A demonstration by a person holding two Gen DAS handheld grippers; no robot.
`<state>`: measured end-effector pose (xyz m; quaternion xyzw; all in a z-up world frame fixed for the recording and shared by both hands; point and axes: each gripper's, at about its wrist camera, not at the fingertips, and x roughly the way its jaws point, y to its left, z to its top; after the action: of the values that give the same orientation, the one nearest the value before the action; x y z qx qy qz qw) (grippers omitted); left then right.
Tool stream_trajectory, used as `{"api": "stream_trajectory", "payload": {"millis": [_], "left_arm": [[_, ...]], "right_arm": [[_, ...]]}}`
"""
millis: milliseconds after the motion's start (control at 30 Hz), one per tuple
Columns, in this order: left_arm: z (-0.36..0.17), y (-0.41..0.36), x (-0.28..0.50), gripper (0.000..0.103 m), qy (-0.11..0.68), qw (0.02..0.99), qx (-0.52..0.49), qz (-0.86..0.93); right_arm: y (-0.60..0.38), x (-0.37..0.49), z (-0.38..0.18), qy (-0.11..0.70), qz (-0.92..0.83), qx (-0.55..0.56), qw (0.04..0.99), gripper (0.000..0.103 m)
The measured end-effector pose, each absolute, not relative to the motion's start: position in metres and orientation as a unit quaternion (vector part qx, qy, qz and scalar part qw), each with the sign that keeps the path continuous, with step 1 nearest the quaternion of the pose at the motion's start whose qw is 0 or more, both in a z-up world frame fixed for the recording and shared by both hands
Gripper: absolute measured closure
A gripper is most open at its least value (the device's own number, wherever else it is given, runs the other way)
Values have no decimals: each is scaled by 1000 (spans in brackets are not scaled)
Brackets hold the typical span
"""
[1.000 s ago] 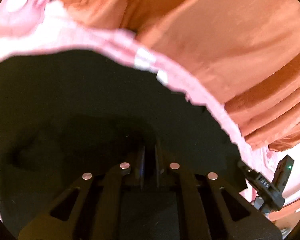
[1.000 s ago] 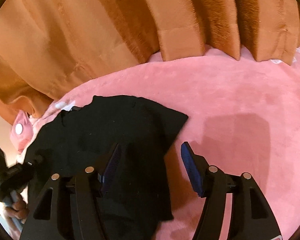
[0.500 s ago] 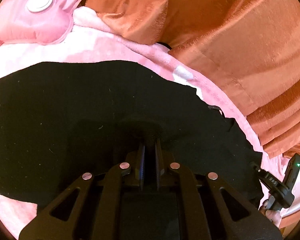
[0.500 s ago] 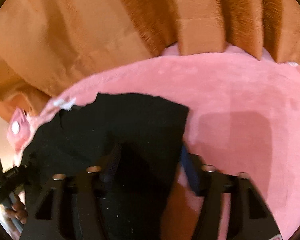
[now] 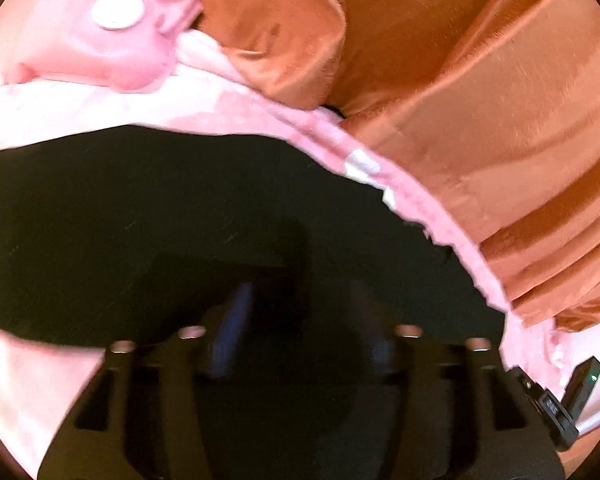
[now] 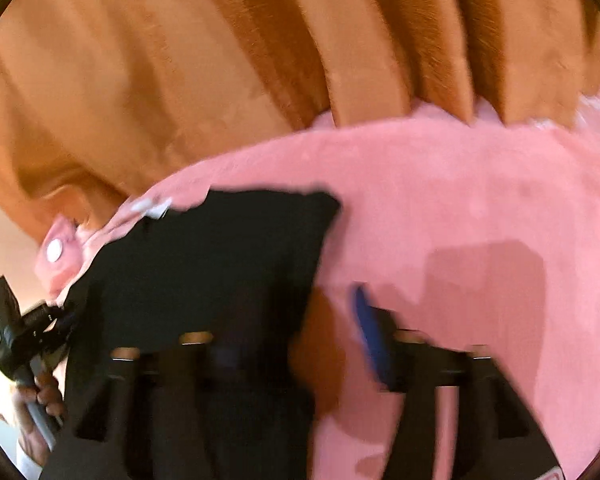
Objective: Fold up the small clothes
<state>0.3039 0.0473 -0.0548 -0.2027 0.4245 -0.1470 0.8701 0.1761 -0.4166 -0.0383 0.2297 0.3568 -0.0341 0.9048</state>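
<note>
The left gripper (image 5: 300, 320) and the right gripper (image 6: 296, 328) are both opening, jaws apart over the black garment (image 5: 160, 216), gripping nothing. The garment lies flat on a pink fleece blanket (image 6: 460, 200), beside orange curtains (image 6: 180, 60).

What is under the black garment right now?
The black garment lies flat on the pink blanket, which shows all round its edges. Anything between cloth and blanket is covered, so I cannot tell. No lump shows. Behind it hangs the orange curtain.
</note>
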Motion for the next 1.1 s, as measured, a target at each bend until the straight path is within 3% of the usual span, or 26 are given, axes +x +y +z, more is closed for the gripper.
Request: {"api": "stream_trajectory", "payload": {"millis": [100,167,300,400,500,600,700,833,900,967,1100], "left_arm": [[-66,37,302,49,432,875,-178,-128],[-63,31,304,53,439,876,-162,-116],[-63,36,304,59,445,870,-169,-126],[-68,38,298,64,431,880,-151,-127],[-65,32,298,64,433,881,-145,-123],[-64,36,296,64,438,877,-150,-127],[-59,58,283,63,436,871,-186,-125],[-58,137,256,48,413,861,-287,-80],[-65,193,245,47,401,855,-328,-8],[-71,233,245,47,401,847,-346,45],[-73,266,260,47,391,843,-364,70]], "right_arm": [[-403,177,-51,368,-40,215,904,47],[-397,186,-47,376,-28,208,902,93],[-401,172,-29,347,-40,202,915,94],[-408,175,-52,373,-44,226,899,93],[-406,171,-48,370,-39,235,898,88],[-404,174,-49,370,-53,210,904,92],[-422,168,-57,362,-40,259,895,94],[-396,139,-37,371,-70,211,902,82],[-374,119,-28,367,-63,184,910,75],[-341,87,-22,368,-49,154,916,57],[-292,43,-22,387,8,148,910,54]]}}
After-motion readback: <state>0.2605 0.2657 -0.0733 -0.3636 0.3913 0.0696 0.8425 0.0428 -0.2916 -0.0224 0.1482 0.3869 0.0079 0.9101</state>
